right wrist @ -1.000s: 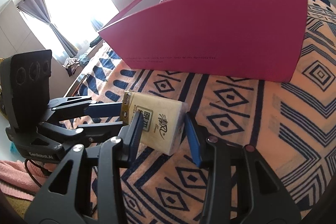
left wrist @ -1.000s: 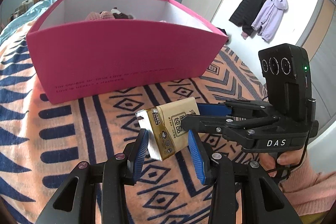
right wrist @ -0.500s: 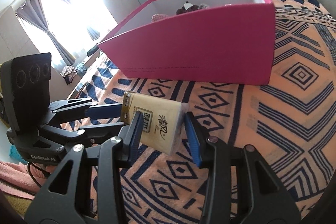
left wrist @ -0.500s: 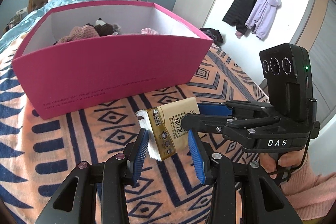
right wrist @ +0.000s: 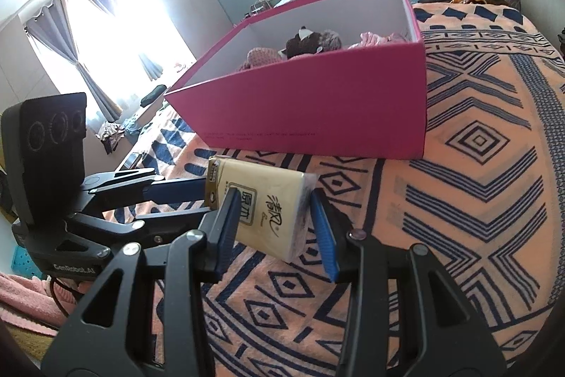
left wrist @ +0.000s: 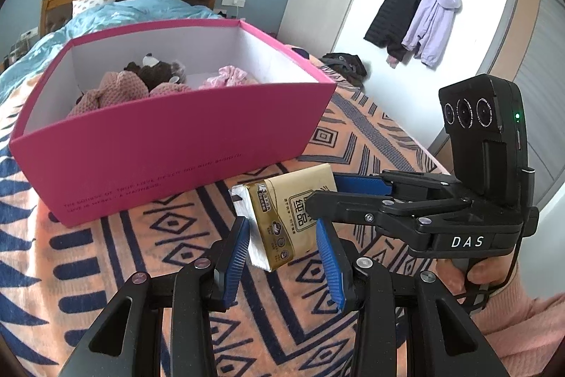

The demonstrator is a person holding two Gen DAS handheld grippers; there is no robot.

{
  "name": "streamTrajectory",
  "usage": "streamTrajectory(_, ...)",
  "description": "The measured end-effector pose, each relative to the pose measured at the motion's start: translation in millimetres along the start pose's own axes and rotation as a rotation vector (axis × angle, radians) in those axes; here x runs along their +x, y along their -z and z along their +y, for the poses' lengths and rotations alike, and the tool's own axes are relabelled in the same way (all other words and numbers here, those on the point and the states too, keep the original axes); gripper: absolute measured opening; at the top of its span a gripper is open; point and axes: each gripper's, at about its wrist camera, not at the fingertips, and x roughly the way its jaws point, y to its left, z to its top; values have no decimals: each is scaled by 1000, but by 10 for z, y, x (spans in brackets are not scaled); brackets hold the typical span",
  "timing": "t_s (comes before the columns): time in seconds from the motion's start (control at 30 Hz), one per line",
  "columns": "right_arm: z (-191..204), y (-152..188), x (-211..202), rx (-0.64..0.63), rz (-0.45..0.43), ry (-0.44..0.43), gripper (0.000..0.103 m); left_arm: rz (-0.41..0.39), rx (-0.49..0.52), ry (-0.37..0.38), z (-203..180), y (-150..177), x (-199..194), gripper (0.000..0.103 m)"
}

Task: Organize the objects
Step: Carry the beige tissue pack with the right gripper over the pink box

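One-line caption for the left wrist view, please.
Both claws, left and right, flank a gold tissue pack above the patterned blanket, before the pink box.

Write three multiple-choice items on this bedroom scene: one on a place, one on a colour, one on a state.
1. Where are the plush toys?
A. inside the pink box
B. on the blanket
C. on the pillows

2. What colour are the left gripper finger pads?
A. red
B. blue
C. white

3. How is the tissue pack held?
A. lying loose on the blanket
B. by the left gripper alone
C. by both the left gripper and right gripper

Answers: 1 A, toys show above the box's near wall. 2 B, ribbed pads are blue. 3 C, each gripper's pads flank the raised pack.
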Motion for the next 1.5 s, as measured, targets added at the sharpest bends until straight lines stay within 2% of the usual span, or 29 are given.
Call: streamTrajectory(1.5,-53,-243,-384,-26,-112,45,44,-67,82,9,-188,-366,-20,39)
